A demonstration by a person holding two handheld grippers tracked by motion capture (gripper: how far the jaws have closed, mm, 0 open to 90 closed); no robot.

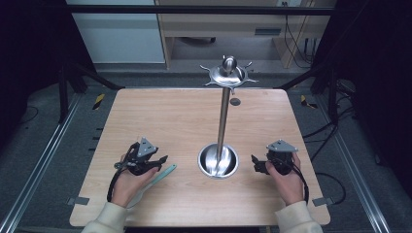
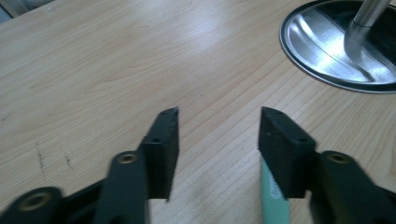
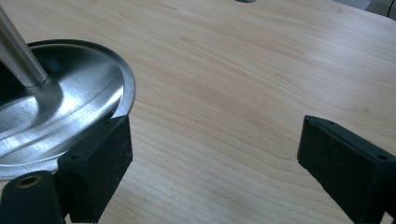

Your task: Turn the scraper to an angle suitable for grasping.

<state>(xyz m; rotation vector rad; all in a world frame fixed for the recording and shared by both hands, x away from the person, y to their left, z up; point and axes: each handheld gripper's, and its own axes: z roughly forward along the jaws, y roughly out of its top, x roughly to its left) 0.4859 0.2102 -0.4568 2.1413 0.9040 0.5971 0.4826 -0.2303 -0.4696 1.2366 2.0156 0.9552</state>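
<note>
Left hand-held gripper (image 1: 158,161) is sitting low over the bench (image 1: 160,111) w/ jaws partly open, gripping nothing; a pale green strip (image 1: 163,174) is lying flat on the wood just under its right jaw, also showing in the left gripper view (image 2: 273,200). Right hand-held gripper (image 1: 256,164) is hovering w/ jaws wide open & empty, just beside the metal stand's round base (image 1: 218,160), whose pole is rising upright btwn the two grippers.

Glossy polished metal stand (image 1: 223,121), matt pale wood table (image 1: 160,116), matt black fingers (image 2: 163,144)
</note>
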